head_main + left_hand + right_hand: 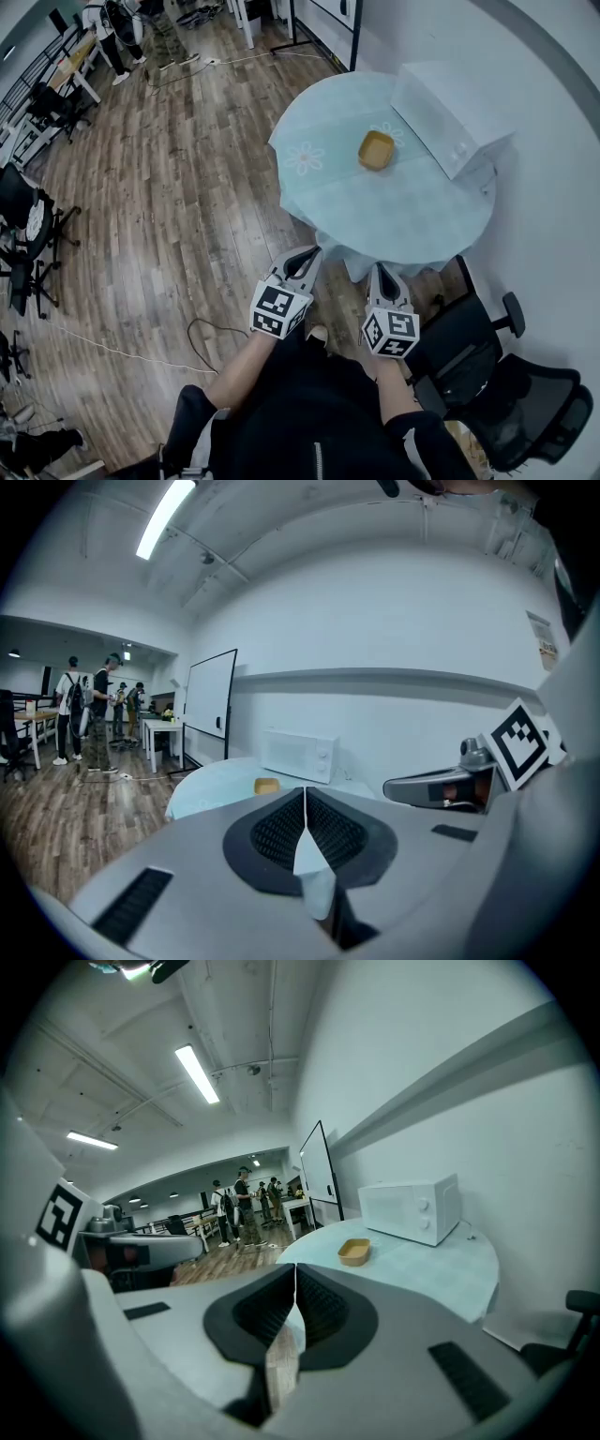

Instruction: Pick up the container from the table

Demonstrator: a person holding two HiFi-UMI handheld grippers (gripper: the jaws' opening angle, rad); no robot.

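Left gripper (pixel 312 253), right gripper (pixel 380 269) clenched empty, seemingly level; container (pixel 376 150) well apart

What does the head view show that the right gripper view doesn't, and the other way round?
Only the head view shows the person's arms and a loose cable on the wooden floor. Only the right gripper view shows the ceiling lights. Both show the round table, the yellow container on it, and the white microwave beside that.
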